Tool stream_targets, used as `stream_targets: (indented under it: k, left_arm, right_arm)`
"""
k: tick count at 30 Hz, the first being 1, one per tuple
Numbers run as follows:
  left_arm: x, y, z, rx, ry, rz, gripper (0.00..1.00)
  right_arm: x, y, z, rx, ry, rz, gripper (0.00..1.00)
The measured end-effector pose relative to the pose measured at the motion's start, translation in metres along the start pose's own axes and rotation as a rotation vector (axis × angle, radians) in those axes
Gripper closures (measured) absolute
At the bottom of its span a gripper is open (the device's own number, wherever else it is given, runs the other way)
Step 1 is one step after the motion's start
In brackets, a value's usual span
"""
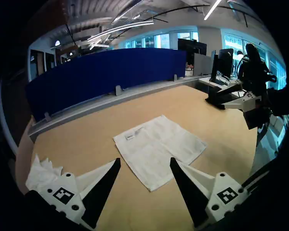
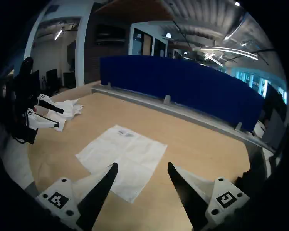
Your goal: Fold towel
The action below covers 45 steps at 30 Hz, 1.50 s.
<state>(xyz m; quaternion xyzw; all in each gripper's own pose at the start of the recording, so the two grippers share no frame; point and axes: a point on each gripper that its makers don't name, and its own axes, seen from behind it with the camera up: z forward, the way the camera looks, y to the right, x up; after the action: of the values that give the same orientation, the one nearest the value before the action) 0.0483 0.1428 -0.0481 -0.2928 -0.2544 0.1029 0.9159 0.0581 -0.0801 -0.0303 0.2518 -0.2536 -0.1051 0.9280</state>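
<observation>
Approach step: towel [image 1: 160,148] flat just ahead of my left gripper [image 1: 144,159] and right gripper [image 2: 142,164], both released, empty. Next, I reckon: each pinches a near corner.

I see a light wooden table [image 1: 86,142] spreading across the middle of my left gripper view. A white towel [image 1: 158,148] lies flat at the centre of it, with a small label [image 1: 130,136] near its upper left edge. At the lower left a crumpled white cloth [image 1: 41,172] sits on the wood, well apart from the towel. A grey rail [image 1: 106,101] carrying a blue divider [image 1: 106,75] runs along the table's far edge. At the upper right a black monitor stand [image 1: 218,101] rests on it.
</observation>
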Motion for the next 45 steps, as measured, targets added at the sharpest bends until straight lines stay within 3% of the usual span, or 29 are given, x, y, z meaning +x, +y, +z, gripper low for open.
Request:
stream_targets:
  k: [9,18,29,39,45]
  left_arm:
    - [-0.051,0.01,0.027,-0.053,-0.13,-0.009,0.05]
    - [-0.085,0.017,0.051,-0.102,-0.217,-0.029,0.05]
    - [-0.12,0.015,0.081,-0.097,-0.291,-0.01,0.06]
    - [-0.147,0.02,0.089,-0.113,-0.363,-0.006,0.12]
    - [-0.153,0.022,0.09,-0.112,-0.373,-0.001,0.24]
  right_arm:
    - [-0.055,-0.01,0.022,0.031,-0.121,-0.017,0.0]
    - [-0.086,-0.017,0.038,0.061,-0.181,-0.017,0.0]
    - [-0.134,-0.02,0.059,0.082,-0.264,-0.004,0.01]
    - [-0.162,-0.027,0.071,0.095,-0.307,0.004,0.08]
    - [-0.172,-0.031,0.073,0.104,-0.322,-0.004,0.23]
